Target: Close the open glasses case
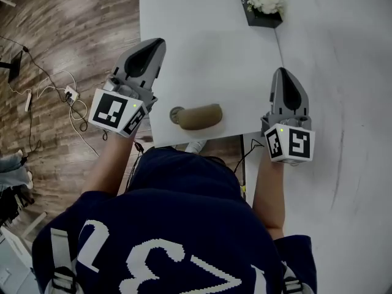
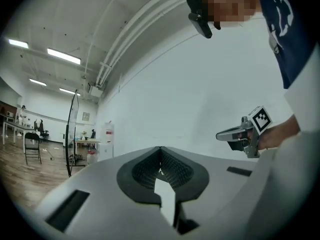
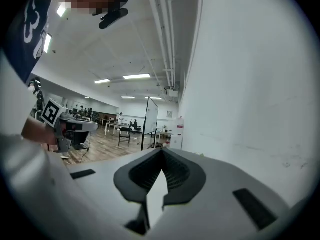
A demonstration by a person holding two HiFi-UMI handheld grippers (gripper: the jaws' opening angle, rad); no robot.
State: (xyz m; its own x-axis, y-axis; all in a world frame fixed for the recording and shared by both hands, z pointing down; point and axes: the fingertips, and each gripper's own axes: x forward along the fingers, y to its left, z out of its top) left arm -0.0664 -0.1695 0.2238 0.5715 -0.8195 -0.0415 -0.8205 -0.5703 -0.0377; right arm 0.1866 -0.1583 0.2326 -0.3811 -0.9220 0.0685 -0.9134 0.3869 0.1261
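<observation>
A brown glasses case (image 1: 197, 116) lies on its side at the near edge of the white table (image 1: 208, 48), and its lid looks closed. My left gripper (image 1: 154, 45) is held up over the table's left edge, left of the case and apart from it. My right gripper (image 1: 283, 73) is held up to the right of the case. Both point level at a white wall. The left gripper (image 2: 160, 149) has its jaws together with nothing between them. The right gripper (image 3: 161, 150) is likewise shut and empty. Each gripper view shows the other gripper off to the side.
A black tray with white flowers (image 1: 262, 2) stands at the table's far side. Wooden floor with cables and a power strip (image 1: 70, 94) lies to the left. A whiteboard (image 3: 150, 116) and a chair (image 2: 32, 146) stand far off in the room.
</observation>
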